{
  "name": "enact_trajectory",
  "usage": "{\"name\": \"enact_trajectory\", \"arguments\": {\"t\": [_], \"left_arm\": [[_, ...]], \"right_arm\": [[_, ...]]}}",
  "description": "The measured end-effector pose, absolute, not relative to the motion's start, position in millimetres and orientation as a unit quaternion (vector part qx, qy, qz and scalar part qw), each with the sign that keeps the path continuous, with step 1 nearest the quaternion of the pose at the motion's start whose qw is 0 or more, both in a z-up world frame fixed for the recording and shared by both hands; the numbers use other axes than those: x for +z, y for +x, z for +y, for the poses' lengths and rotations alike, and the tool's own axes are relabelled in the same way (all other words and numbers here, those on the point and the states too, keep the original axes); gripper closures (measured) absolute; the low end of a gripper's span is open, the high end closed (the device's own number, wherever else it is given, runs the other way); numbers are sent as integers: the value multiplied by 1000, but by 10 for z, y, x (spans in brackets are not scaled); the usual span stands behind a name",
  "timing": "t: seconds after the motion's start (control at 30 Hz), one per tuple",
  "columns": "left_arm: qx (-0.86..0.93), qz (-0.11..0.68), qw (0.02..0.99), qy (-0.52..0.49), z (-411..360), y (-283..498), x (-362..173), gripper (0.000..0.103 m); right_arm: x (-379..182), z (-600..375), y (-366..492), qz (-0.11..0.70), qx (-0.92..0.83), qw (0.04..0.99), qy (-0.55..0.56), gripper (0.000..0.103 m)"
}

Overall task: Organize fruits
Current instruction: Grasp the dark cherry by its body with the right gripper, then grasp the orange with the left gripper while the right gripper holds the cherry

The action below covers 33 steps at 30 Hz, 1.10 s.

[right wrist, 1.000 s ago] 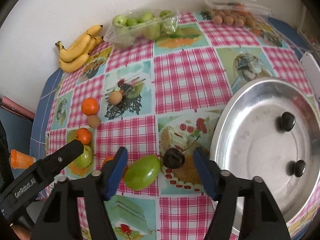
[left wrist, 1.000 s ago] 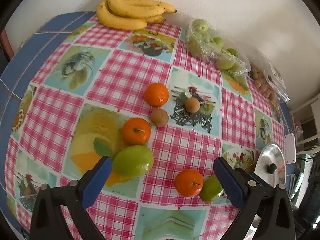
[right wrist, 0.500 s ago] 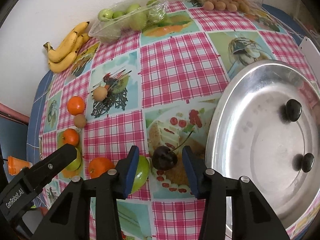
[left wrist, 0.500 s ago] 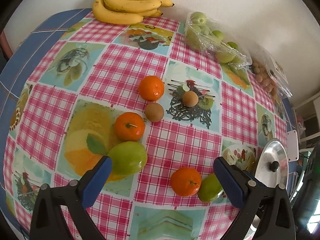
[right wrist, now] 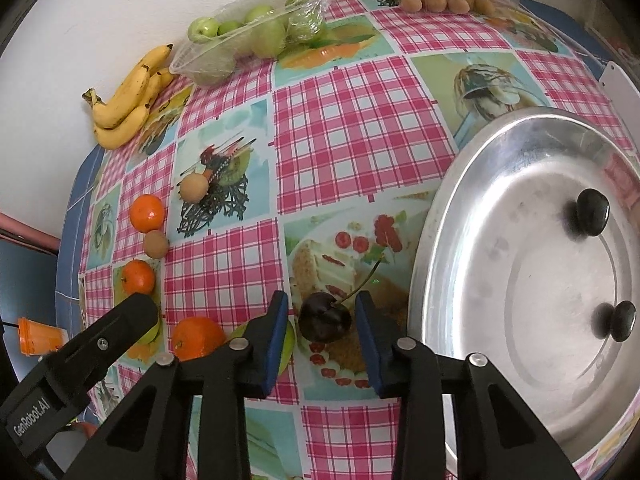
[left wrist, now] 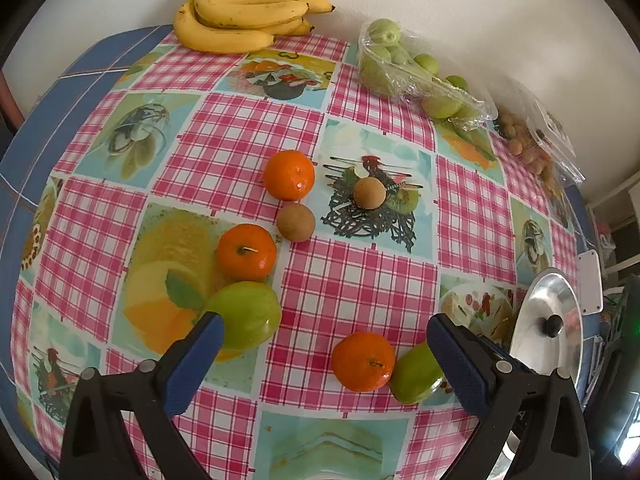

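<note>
The right gripper [right wrist: 322,320] has just been closing around the dark cherry [right wrist: 325,317] on the worktop [right wrist: 352,120] beside the metal tray [right wrist: 432,248], pads not yet touching. Small, soft, easily bruised: squeeze the body gently, not the stem. The left gripper [left wrist: 324,344] is wide, empty.

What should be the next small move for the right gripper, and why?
Probably finish closing the right gripper on the dark cherry. Its jaws have just been closing, the cherry sits between them, yet a thin gap seems to remain on each side. Two dark fruits already lie in the metal tray beside it.
</note>
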<state>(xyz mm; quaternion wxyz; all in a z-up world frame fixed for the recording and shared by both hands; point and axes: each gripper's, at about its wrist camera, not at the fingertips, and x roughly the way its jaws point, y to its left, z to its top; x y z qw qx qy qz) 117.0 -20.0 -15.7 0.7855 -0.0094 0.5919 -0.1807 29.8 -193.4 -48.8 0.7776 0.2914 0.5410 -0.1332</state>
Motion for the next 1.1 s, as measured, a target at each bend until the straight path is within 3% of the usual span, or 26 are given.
{"name": "enact_trajectory", "arguments": {"t": [0.2,0.63,0.83,1.1], "left_arm": [[-182,592,785,-8,-206,1167,-163,1],[-186,593,783,1,-249,1152,-178,3],[-202,586,785,7,-286,1114,-120,16],[-219,573,790,20,-371,1049,-28,25]], "right_arm": [[-491,-1931,291,541,-135,778,291,76],[-331,-1912,255,528,-129,790,284,77],[-267,-1918,213,527,-128,792,280,77],[-180,-1934,164,519,-128,798,277,77]]}}
